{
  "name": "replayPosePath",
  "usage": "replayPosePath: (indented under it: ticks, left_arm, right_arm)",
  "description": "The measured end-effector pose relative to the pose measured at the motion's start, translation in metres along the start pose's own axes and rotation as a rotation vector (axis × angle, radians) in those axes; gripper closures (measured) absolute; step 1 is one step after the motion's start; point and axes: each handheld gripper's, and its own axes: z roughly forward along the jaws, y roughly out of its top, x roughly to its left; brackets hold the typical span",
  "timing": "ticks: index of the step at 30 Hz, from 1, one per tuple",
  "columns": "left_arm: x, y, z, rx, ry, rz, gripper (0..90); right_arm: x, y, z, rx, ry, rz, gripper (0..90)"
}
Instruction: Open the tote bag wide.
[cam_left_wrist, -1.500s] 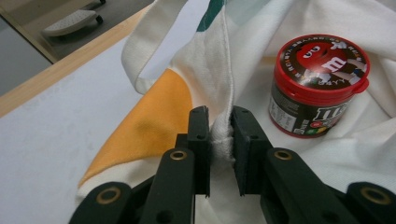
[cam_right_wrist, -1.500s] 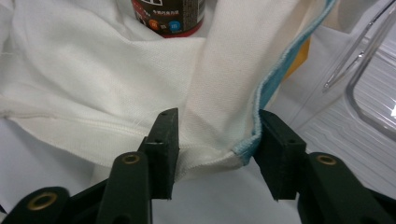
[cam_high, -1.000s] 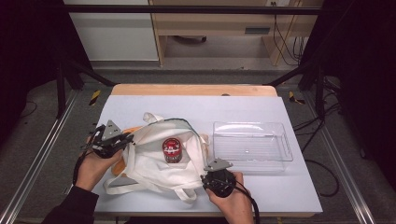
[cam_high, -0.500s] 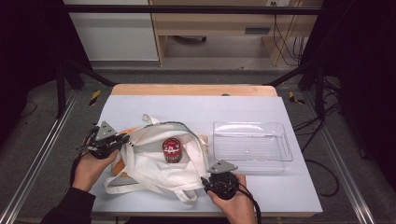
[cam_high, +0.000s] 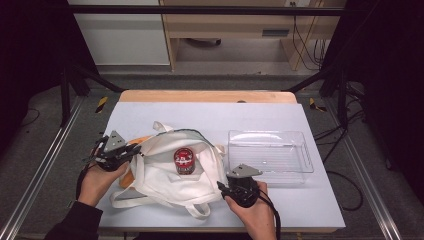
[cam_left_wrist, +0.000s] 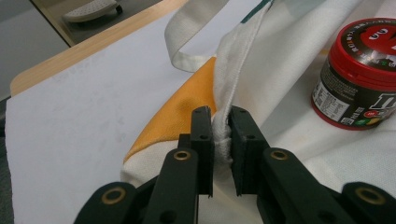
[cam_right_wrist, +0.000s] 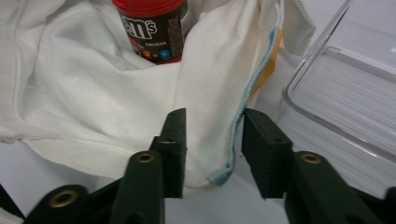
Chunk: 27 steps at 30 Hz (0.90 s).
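Bag (cam_high: 165, 175) rim pinched by left claw (cam_left_wrist: 221, 128); right claw (cam_right_wrist: 212, 140) spread around its corner.

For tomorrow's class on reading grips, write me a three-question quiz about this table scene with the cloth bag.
1. True or false: the left gripper is pinching the white bag's edge.
2. What stands on the bag? A) red-lidded jar B) glass bottle C) mug
3. Which thing lies to the right of the bag in the high view?

Key:
1. True; its pads clamp the hem.
2. A
3. The clear plastic tray; the right gripper straddles the bag's corner beside it, jaws apart.
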Motion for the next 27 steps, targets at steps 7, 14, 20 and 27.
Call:
replayPosePath:
  ticks: [7,14,20,27]
  left_arm:
    - [0.000,0.000,0.000,-0.002,0.001,-0.005,80.8]
    - [0.005,-0.001,0.007,0.020,-0.002,-0.021,81.1]
    - [0.012,0.006,0.001,-0.014,0.068,-0.018,81.8]
    - [0.015,0.006,0.001,-0.020,0.076,-0.055,81.8]
  right_arm:
    - [-0.002,-0.006,0.004,0.062,-0.029,-0.009,76.3]
    - [0.000,-0.013,0.006,0.070,-0.057,-0.041,82.5]
    - [-0.002,-0.013,-0.004,0.050,-0.092,-0.055,84.3]
    - [-0.010,-0.020,-0.008,0.058,-0.091,-0.036,84.6]
